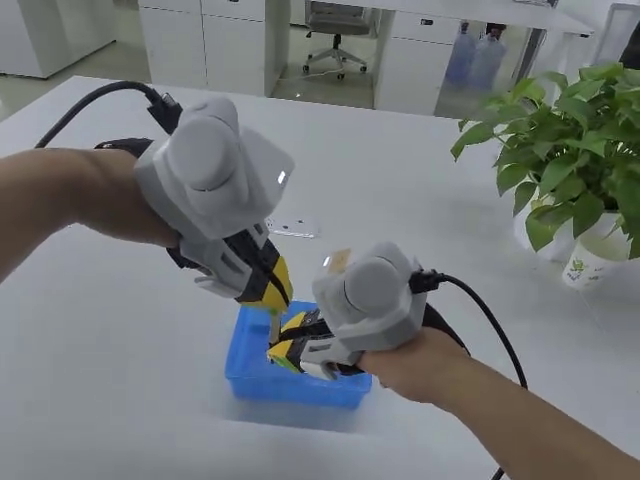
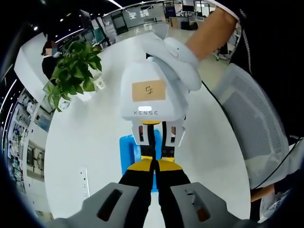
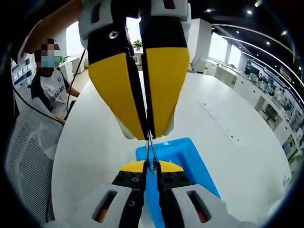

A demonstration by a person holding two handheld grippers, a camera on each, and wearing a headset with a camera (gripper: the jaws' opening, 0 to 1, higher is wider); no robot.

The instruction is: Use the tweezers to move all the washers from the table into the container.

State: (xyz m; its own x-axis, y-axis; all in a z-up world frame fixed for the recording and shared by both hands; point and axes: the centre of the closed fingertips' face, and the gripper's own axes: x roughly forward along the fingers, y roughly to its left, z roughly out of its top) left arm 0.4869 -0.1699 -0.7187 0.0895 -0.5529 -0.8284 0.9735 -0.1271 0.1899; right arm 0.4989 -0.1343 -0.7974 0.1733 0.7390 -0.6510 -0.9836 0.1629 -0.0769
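Thin metal tweezers (image 3: 150,147) run between the two grippers above a blue container (image 1: 252,383). My left gripper (image 1: 277,298) comes down from the upper left, its yellow-tipped jaws shut on the tweezers' upper part. My right gripper (image 1: 284,351) faces it from below, jaws shut around the tweezers' lower end (image 3: 153,164), just over the container (image 3: 192,164). In the left gripper view my own gripper (image 2: 154,165) meets the right gripper (image 2: 156,145) head-on over the container (image 2: 126,154). I cannot make out any washer; the grippers hide the container's inside.
A potted plant (image 1: 575,160) stands at the table's right side. A flush socket panel (image 1: 292,227) lies in the white tabletop behind the grippers. Cables trail from both grippers. A person (image 3: 50,90) sits at the table's far side, near an office chair (image 1: 335,30).
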